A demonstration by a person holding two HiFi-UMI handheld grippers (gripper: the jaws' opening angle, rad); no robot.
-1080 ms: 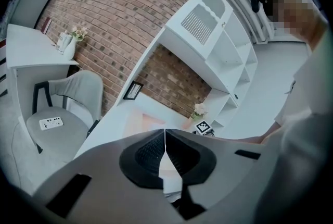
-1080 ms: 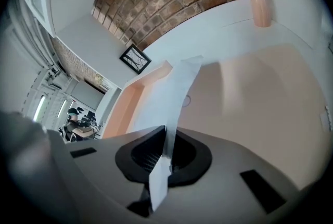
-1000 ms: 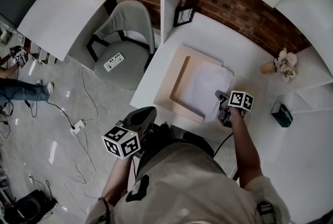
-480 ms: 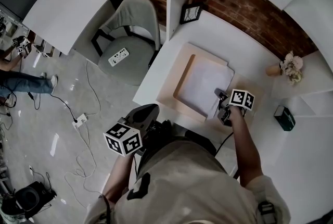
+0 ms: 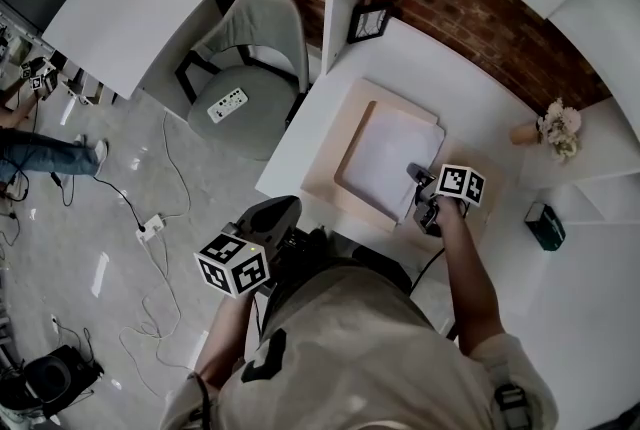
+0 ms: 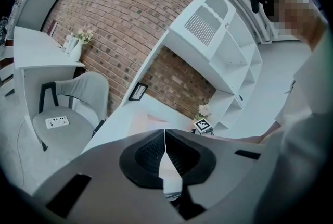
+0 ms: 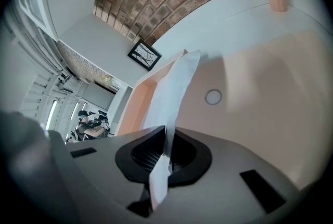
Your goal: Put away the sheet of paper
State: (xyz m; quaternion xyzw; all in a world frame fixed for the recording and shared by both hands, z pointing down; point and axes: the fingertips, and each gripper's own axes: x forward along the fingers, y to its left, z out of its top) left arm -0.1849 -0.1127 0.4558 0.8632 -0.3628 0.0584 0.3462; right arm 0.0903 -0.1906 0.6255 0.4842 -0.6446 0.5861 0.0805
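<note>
While the right claw (image 7: 166, 151) pinched an edge of the sheet of paper (image 5: 390, 156), the sheet lay over the peach tray (image 5: 348, 150) on the white desk (image 5: 425, 58). The left claw (image 6: 165, 147) was closed, empty, off the desk.

White desk (image 5: 318, 123), peach tray (image 5: 350, 146), framed picture (image 5: 368, 22), vase (image 5: 517, 132)

A remote (image 5: 229, 104) lies on the grey chair (image 5: 265, 28).
</note>
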